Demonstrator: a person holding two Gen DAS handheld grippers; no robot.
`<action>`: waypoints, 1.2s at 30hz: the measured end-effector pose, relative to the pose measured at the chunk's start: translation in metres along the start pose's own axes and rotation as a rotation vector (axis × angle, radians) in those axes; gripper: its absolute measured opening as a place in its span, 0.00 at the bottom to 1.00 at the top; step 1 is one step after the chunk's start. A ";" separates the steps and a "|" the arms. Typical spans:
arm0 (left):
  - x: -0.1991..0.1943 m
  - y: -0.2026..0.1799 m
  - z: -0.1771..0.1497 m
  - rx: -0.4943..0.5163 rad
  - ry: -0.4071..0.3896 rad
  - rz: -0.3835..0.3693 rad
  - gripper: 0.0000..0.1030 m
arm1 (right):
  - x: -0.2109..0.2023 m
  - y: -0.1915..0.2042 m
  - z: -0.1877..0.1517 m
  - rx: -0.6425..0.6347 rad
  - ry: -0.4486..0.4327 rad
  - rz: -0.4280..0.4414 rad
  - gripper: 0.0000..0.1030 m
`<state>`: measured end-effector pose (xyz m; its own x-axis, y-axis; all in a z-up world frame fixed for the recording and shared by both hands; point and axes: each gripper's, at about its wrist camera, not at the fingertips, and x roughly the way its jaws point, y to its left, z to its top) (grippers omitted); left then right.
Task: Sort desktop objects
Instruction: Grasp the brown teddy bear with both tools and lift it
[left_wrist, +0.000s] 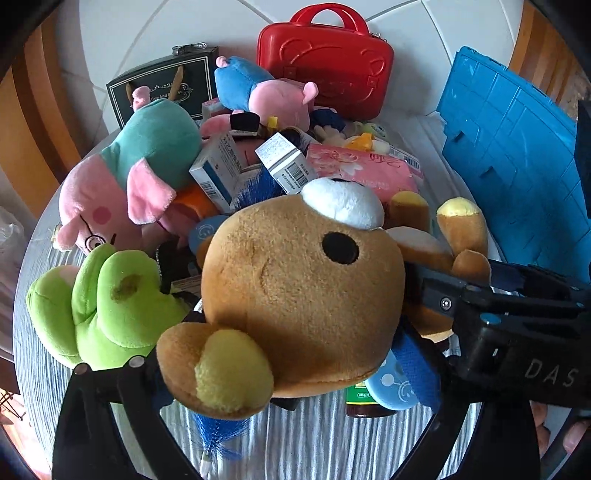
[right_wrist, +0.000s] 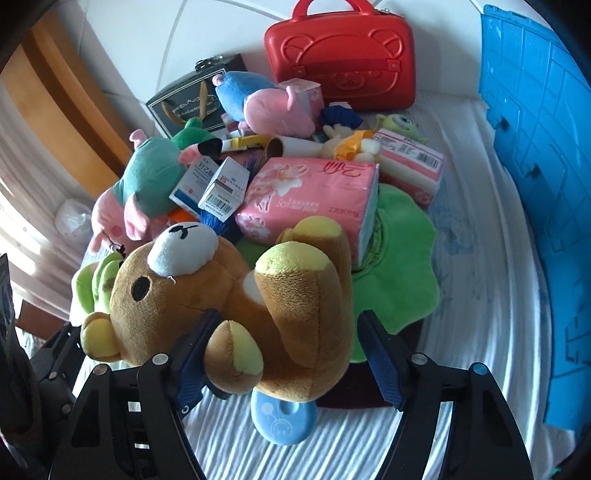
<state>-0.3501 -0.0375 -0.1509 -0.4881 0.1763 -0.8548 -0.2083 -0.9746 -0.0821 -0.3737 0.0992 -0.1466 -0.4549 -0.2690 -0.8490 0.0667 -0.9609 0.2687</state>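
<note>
A round table with a striped grey cloth (right_wrist: 480, 258) carries a heap: one brown plush bear (left_wrist: 295, 288) nearest, two pig plushes, one green frog plush (left_wrist: 103, 306), two pink tissue packs, one red case (right_wrist: 340, 59) at the far edge. The left gripper (left_wrist: 291, 354) straddles the bear's head, fingers spread. The right gripper (right_wrist: 284, 358) brackets its body, right finger clear.

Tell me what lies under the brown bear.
Under the brown bear a light blue smiley-print item pokes out, resting on the striped cloth. A green plush mat extends beneath its legs. The rest is covered.
</note>
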 end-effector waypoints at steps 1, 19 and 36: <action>0.001 0.001 0.000 0.000 0.003 -0.006 0.96 | 0.001 -0.001 0.000 0.007 0.003 -0.003 0.81; -0.024 0.002 -0.011 0.034 -0.067 -0.056 0.88 | -0.028 0.015 -0.021 -0.009 -0.090 -0.009 0.62; -0.126 -0.031 0.011 0.092 -0.295 -0.071 0.88 | -0.145 0.030 -0.010 -0.068 -0.303 -0.033 0.62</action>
<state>-0.2915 -0.0275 -0.0348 -0.6917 0.2889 -0.6618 -0.3200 -0.9442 -0.0777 -0.2969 0.1083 -0.0204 -0.7014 -0.2156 -0.6794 0.1023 -0.9737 0.2034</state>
